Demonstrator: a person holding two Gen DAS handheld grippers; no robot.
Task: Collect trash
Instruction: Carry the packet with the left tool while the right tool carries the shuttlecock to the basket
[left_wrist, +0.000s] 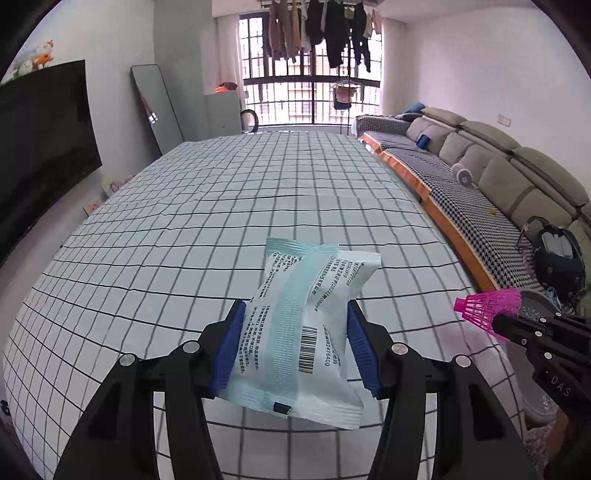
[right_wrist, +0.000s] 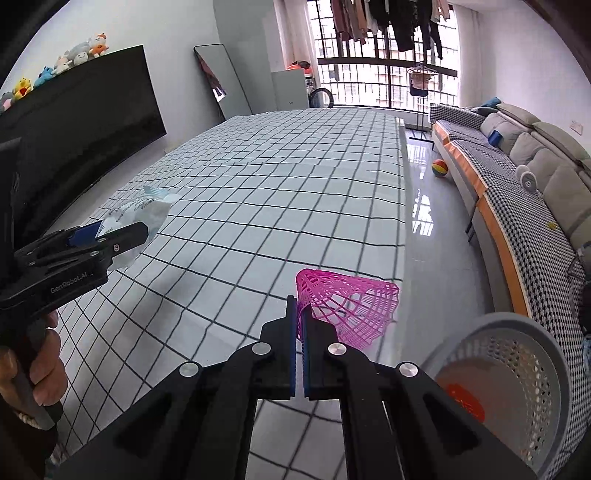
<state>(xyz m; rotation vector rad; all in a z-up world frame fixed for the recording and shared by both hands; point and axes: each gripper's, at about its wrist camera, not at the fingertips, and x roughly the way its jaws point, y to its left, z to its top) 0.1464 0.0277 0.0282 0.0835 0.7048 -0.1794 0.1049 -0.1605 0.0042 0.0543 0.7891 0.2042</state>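
Observation:
My left gripper (left_wrist: 295, 314) is shut on a white and pale blue plastic packet (left_wrist: 306, 325) with a barcode, held above the checked tablecloth (left_wrist: 221, 206). The packet (right_wrist: 136, 214) and left gripper (right_wrist: 118, 236) also show at the left of the right wrist view. My right gripper (right_wrist: 300, 314) is shut on the edge of a pink plastic shuttlecock (right_wrist: 351, 306), held over the table's right edge. The shuttlecock (left_wrist: 487, 306) and right gripper (left_wrist: 502, 325) show at the right of the left wrist view.
A grey perforated waste basket (right_wrist: 517, 387) stands on the floor below right of the right gripper, with something orange inside. A long sofa (right_wrist: 524, 177) runs along the right wall. A dark TV (right_wrist: 81, 122) and a mirror (right_wrist: 221, 81) are on the left. A ball (right_wrist: 439, 168) lies on the floor.

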